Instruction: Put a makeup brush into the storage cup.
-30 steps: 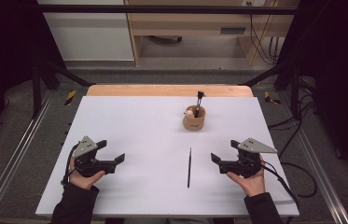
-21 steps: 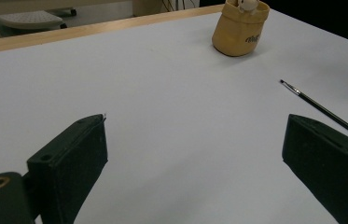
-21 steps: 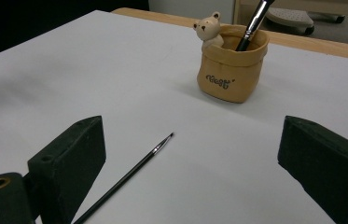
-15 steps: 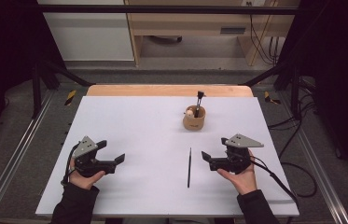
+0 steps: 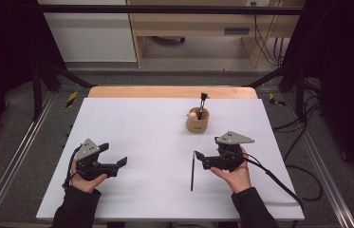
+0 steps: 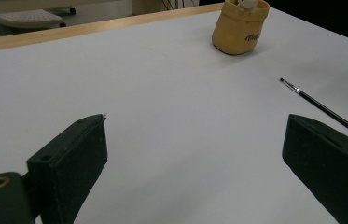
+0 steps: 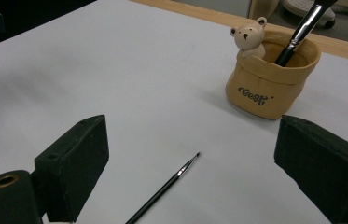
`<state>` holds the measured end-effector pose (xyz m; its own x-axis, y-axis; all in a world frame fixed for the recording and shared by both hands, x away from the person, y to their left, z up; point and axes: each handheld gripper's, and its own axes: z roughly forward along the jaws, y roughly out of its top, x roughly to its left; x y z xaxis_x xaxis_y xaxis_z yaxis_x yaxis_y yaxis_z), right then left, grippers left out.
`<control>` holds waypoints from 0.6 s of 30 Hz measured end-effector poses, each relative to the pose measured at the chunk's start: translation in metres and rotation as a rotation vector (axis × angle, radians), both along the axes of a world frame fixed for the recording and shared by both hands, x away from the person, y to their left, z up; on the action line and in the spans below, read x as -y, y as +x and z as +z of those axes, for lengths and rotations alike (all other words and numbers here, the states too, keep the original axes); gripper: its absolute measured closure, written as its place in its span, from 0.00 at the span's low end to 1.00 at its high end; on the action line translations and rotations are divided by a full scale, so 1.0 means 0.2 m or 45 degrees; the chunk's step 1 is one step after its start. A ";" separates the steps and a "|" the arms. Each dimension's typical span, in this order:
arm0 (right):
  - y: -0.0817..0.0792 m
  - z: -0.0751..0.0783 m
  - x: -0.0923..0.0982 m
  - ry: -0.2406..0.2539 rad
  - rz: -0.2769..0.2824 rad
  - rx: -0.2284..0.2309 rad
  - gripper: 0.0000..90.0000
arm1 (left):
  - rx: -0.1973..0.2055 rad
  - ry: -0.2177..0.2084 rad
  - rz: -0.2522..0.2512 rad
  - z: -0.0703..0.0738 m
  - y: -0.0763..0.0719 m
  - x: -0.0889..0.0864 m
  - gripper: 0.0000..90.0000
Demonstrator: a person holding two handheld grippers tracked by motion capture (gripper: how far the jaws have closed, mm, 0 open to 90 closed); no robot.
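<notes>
Picking up the thin paintbrush looks tricky: light, stiff, rolls; right tongs wide, grab its middle

R gripper moved left & forward to the thin brush, jaws wide.

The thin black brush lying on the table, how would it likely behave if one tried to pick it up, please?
The thin brush looks slender and round, so it may roll when nudged. Lying flat on the white table, it probably offers little height to grip. It seems light and stiff.
</notes>
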<state>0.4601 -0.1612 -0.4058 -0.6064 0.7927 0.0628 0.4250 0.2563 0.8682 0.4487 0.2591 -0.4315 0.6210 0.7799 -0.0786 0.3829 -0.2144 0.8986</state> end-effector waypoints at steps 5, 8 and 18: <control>0.01 -0.01 -0.03 -0.032 0.010 -0.029 0.13 | -0.001 0.007 -0.005 0.00 0.00 0.00 0.07; 0.01 -0.02 -0.04 -0.041 0.008 -0.049 0.14 | -0.001 0.009 -0.005 0.00 0.00 0.00 0.07; 0.01 -0.06 -0.07 -0.073 0.024 -0.078 0.15 | 0.005 0.013 -0.015 0.00 0.00 0.01 0.07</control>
<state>0.4612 -0.1464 -0.4176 -0.6176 0.7845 0.0551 0.4713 0.3130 0.8246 0.4488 0.2580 -0.4317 0.6305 0.7732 -0.0681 0.3769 -0.2283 0.8977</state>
